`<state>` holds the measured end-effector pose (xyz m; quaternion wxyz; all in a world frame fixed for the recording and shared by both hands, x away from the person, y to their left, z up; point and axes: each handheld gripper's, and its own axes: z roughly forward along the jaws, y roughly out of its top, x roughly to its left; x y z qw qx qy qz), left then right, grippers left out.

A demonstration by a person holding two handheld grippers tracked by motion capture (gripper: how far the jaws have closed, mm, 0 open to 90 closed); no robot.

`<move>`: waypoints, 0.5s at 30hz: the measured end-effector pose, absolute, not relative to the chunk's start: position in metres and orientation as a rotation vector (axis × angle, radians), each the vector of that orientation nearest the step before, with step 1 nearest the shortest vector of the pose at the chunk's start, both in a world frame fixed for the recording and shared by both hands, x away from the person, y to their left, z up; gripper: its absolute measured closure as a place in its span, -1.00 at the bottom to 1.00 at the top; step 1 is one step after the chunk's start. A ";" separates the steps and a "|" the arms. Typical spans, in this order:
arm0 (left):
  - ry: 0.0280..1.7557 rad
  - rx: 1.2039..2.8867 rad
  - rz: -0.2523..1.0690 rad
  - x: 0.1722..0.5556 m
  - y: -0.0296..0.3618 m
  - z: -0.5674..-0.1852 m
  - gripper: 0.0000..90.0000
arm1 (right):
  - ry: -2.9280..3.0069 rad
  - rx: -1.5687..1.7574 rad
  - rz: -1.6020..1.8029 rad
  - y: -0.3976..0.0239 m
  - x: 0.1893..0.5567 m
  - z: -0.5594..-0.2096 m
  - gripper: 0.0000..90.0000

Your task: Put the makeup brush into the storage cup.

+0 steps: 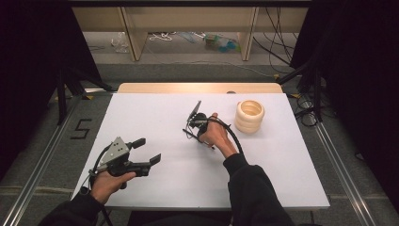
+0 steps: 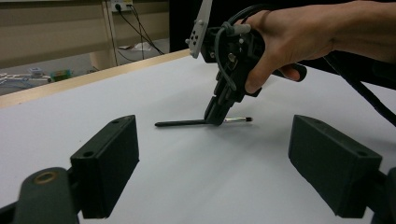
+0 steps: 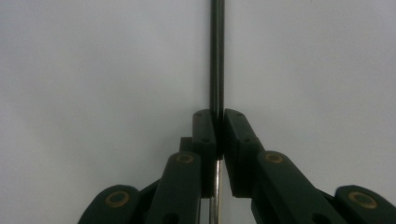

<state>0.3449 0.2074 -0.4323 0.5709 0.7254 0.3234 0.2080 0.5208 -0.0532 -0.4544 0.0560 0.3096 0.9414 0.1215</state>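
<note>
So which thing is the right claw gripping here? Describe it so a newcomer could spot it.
On the white table, left of the cream ring stack, the right claw is shut on a thin black brush. It lies flat, a slim dark rod with a silvery band by its tip.

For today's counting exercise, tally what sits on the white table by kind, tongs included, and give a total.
Slim black brush, lying on the white table, pinched by the right tongs: 1
Cream ribbed ring stack, standing apart near the far right edge: 1
Hand-held tongs, the right ones and the open left tongs: 2
Total: 4
</note>
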 end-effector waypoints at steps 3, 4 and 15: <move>0.772 1.701 0.485 0.344 0.207 -0.433 -0.64 | 2.847 0.923 0.399 -0.056 0.519 -0.449 0.87; 0.772 1.700 0.484 0.344 0.207 -0.433 -0.64 | 2.850 0.910 0.409 -0.057 0.518 -0.447 0.87; 0.770 1.704 0.480 0.344 0.207 -0.433 -0.64 | 2.887 0.705 0.522 -0.058 0.484 -0.417 0.87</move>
